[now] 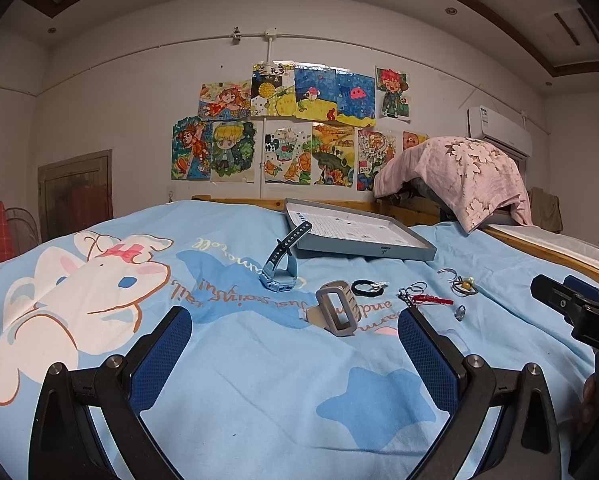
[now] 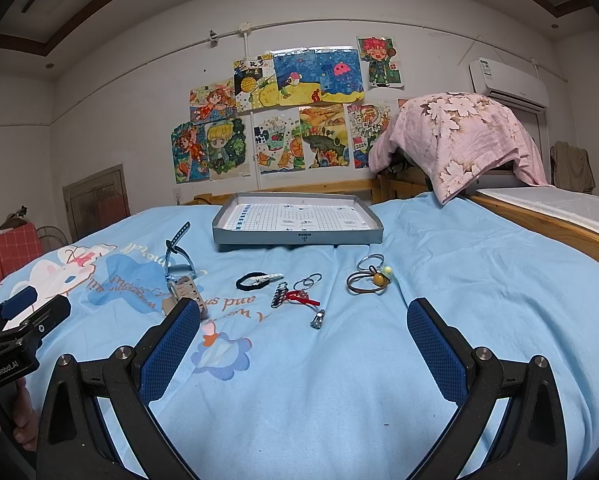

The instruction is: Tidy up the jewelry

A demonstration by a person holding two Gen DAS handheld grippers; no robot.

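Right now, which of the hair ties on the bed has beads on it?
The brown hair tie, rightmost of the small items: an amber and a pale green bead sit on it. The black hair tie left of it carries only a pale strip, no beads.

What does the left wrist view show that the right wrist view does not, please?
Only the left wrist view shows the right gripper from outside, at its right edge, and the whole rabbit print. Only the right wrist view shows the left gripper from outside, at its left edge, and the flower print. Both show the grey tray, blue watch, black hair tie, red cord and bead hair ties on the blue bedsheet.
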